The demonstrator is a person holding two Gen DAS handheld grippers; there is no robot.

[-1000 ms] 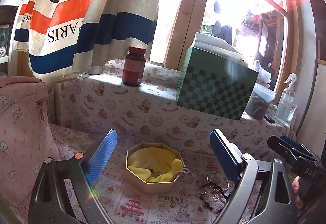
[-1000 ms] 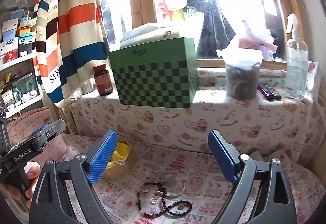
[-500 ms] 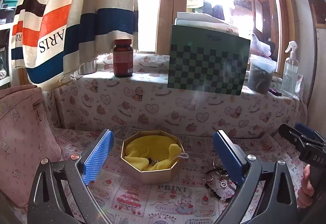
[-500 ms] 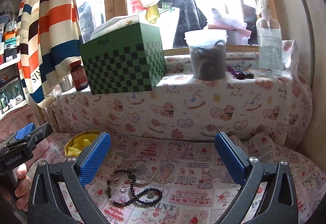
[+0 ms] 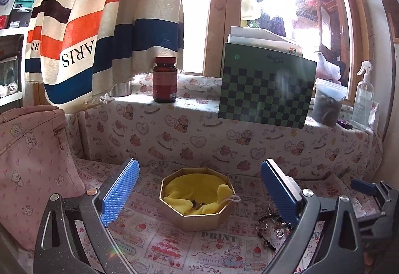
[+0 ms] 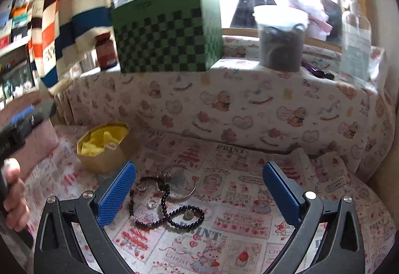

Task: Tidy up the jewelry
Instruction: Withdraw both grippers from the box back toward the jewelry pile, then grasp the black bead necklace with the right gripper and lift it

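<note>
Gold-coloured and lined with yellow cloth, the octagonal box [image 5: 197, 201] sits centre frame, ready for jewelry. The right gripper [image 6: 199, 195], spread wide and empty, frames the black bead strand [image 6: 164, 209] lower centre; the left gripper [image 5: 199, 195] is equally wide, empty.

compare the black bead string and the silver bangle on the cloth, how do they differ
The bead string is dark, made of many small beads, and lies limp in twisting loops. The bangle is pale, thin metal and holds one stiff round hoop. The bead string sprawls wider than the bangle. Both lie loose on the printed cloth, overlapping, outside the gold box.
</note>
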